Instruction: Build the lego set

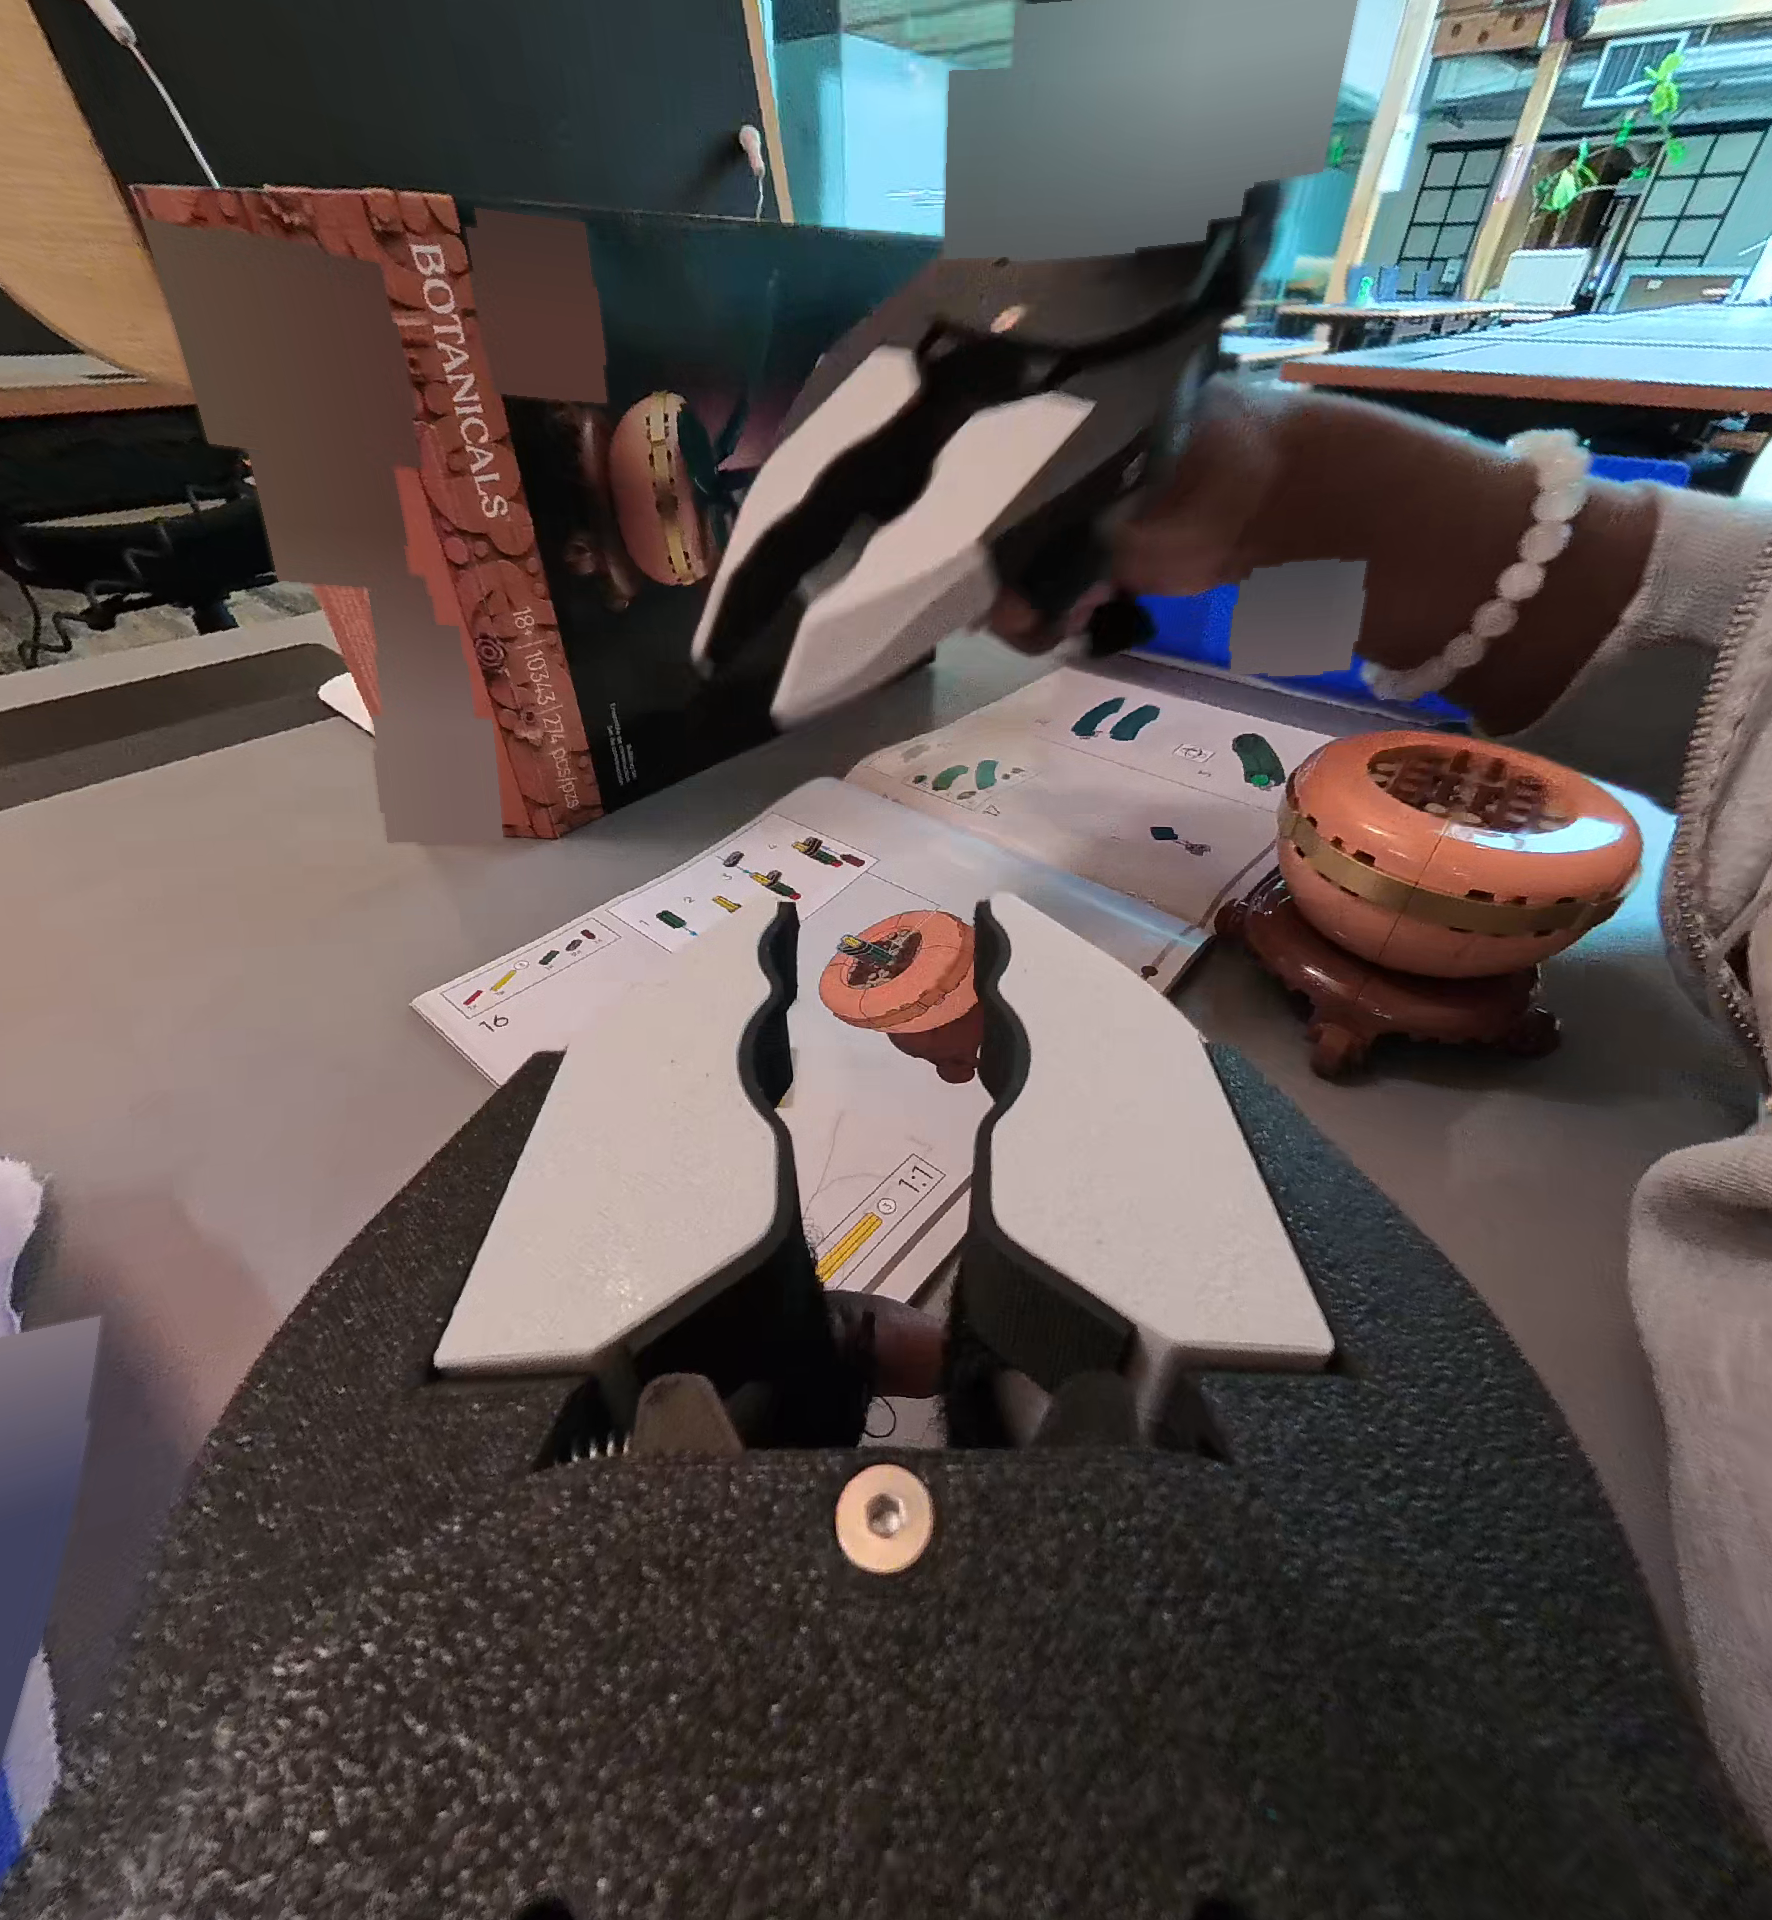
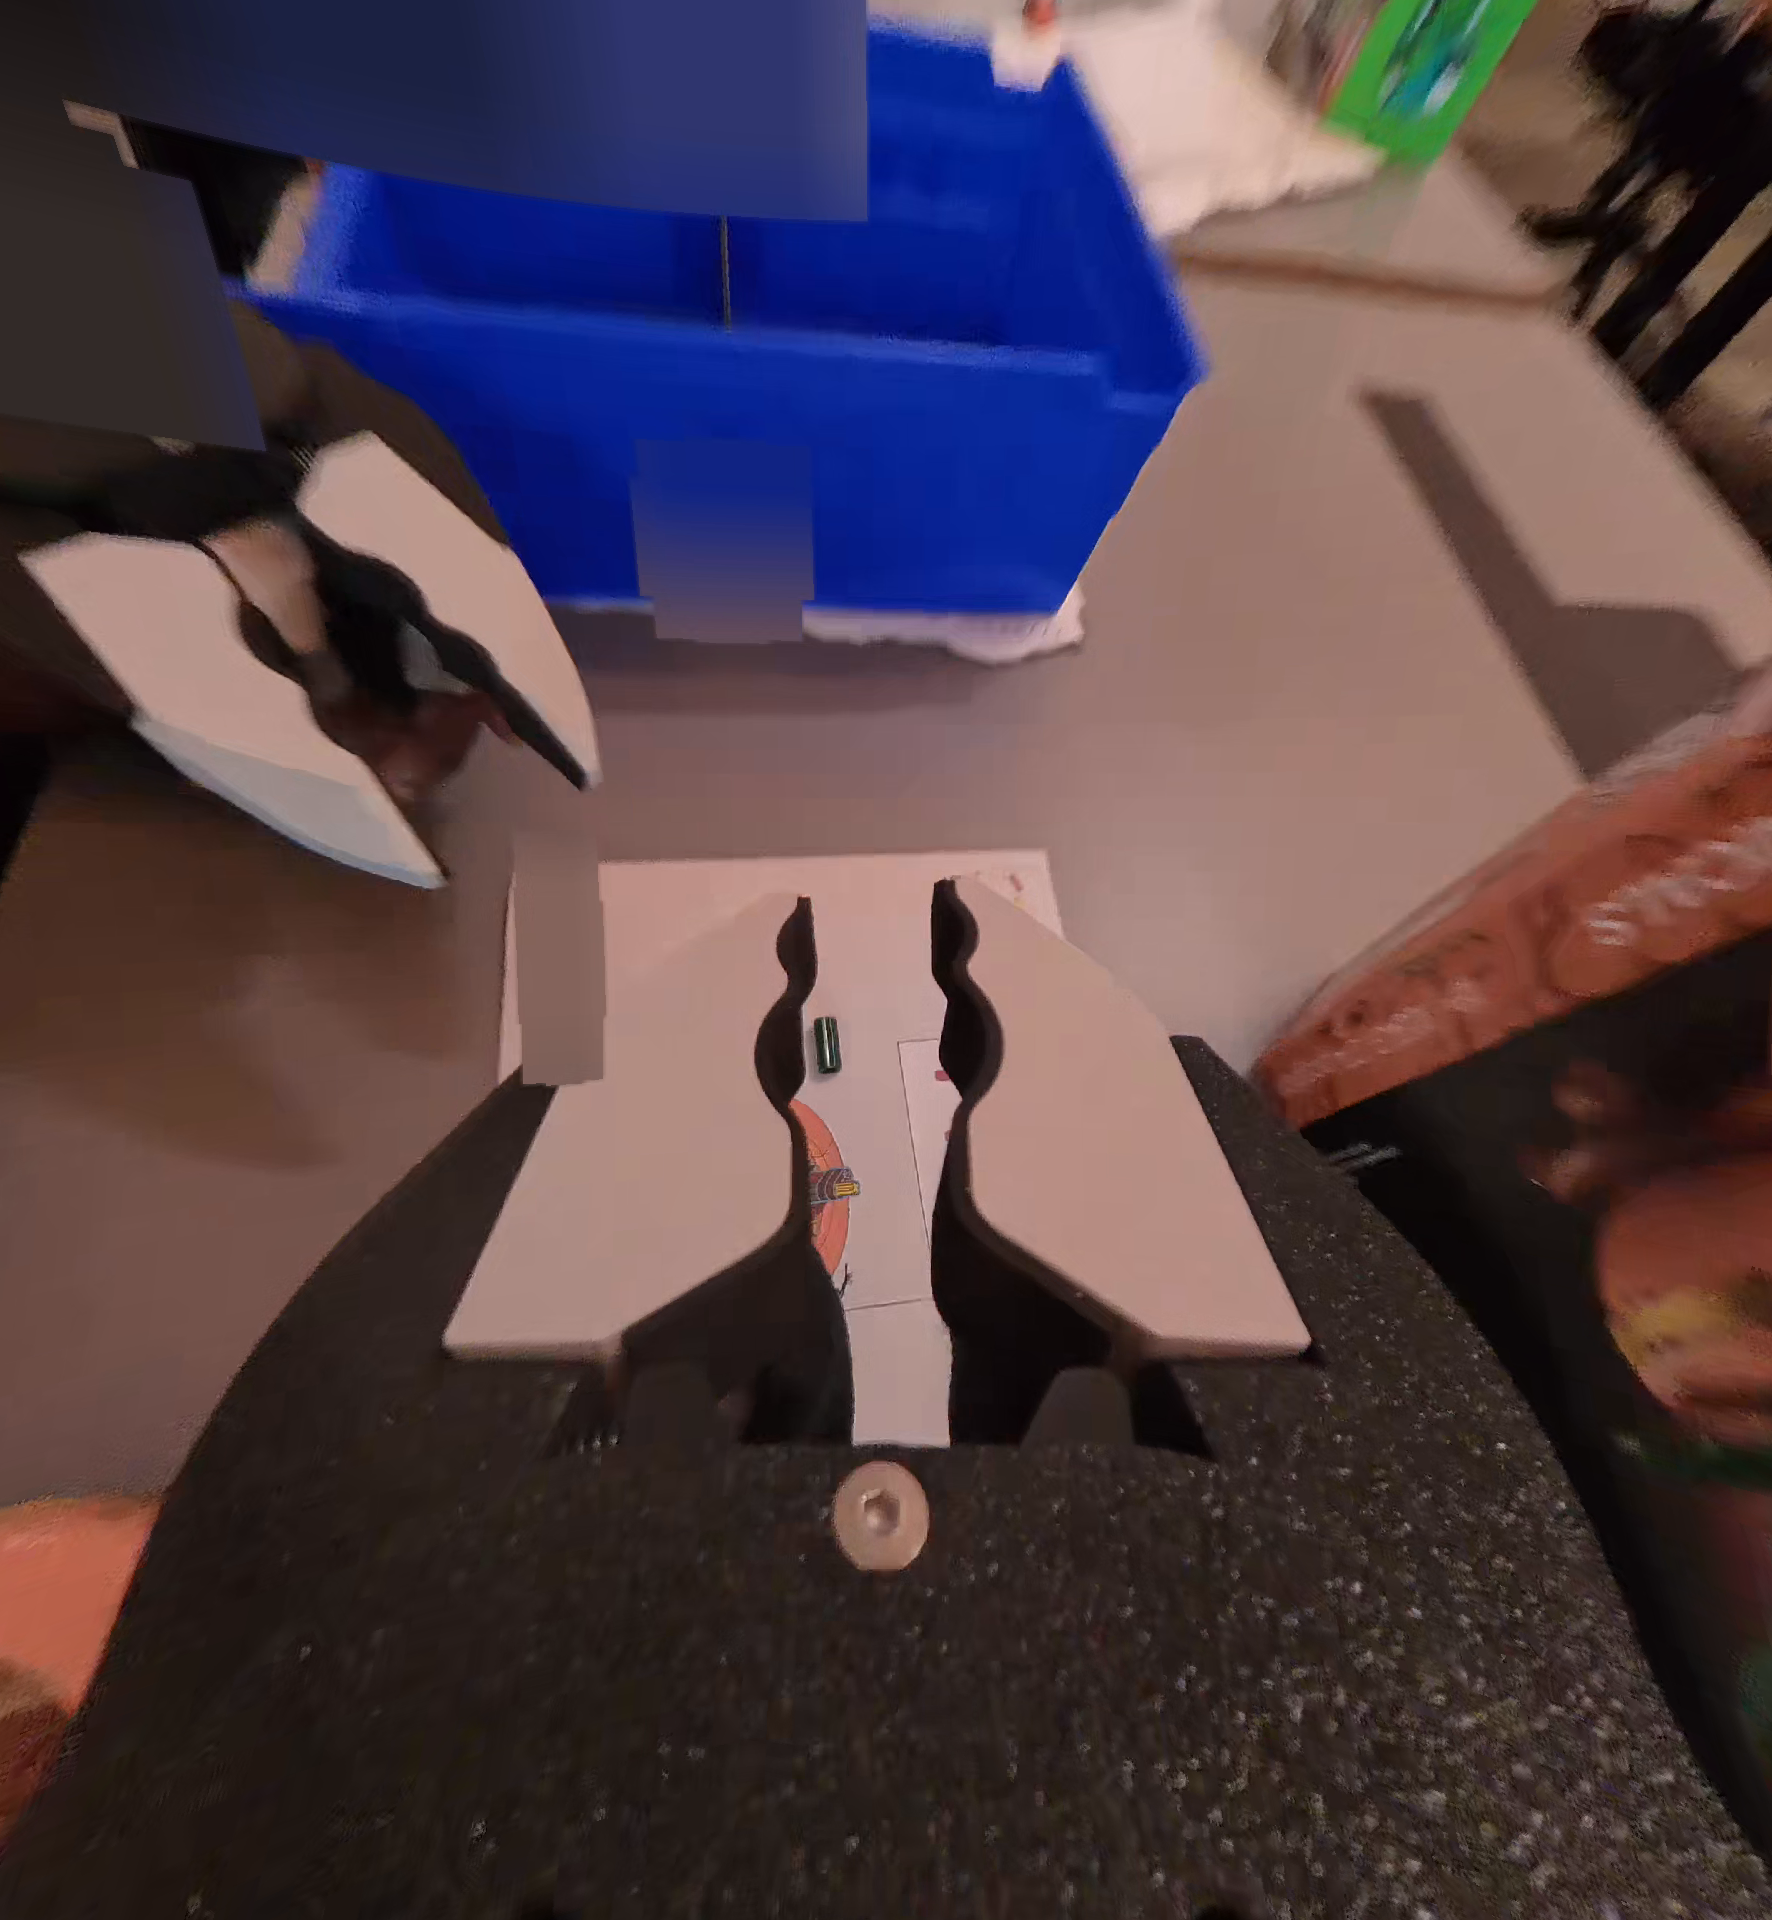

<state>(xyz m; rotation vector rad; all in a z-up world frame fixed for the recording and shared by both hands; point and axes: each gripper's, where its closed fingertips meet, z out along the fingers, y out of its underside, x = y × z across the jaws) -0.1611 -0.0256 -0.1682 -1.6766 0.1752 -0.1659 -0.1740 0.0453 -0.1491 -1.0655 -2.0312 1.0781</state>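
Observation:
The peach round pot build (image 1: 1453, 873) stands on its brown stand on the grey table (image 1: 238, 935), at the right; it also shows in the right wrist view (image 2: 20, 1621). The open instruction booklet (image 1: 1069, 790) lies flat in the middle. My left gripper (image 1: 882, 914) is open and empty, low over the booklet. My right gripper (image 2: 877, 899) is open above the booklet (image 2: 674, 894). A small dark green piece (image 2: 826, 1044) lies on the page between its fingers. The right gripper (image 1: 747, 686) also shows raised in front of the box. The left gripper (image 2: 508, 831) shows at upper left.
The set's box (image 1: 508, 499) stands upright behind the booklet and is blurred in the right wrist view (image 2: 1588, 914). A blue bin (image 2: 757, 416) sits beyond the booklet. A grey sleeve (image 1: 1755, 1351) is at the right edge.

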